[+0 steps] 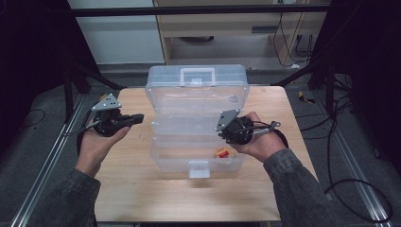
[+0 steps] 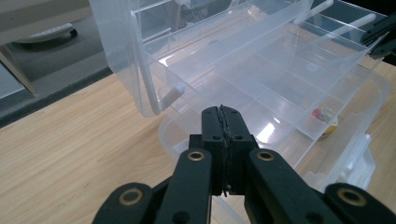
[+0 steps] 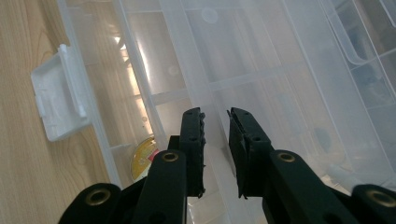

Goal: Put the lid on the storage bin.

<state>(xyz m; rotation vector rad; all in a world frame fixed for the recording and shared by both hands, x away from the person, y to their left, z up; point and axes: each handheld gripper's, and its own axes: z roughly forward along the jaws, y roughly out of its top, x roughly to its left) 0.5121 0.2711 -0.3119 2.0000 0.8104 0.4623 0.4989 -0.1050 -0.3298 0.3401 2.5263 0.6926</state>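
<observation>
No text, label or number is legible anywhere.

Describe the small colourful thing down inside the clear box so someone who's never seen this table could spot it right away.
On the wooden table stands an open clear plastic organiser box, its lid tipped up at the back. Look in its bottom bin, at the front corner near the right gripper. There lies a small red and yellow item, the only coloured thing among see-through compartments.

Clear plastic organizer box (image 1: 197,124) open at mid-table

Its lid stands upright at the far side, white handle on top; the tiered divider tray is lifted above the base, white latch facing the person, a small red-and-yellow item (image 1: 224,152) lying in the base's right corner.
</observation>
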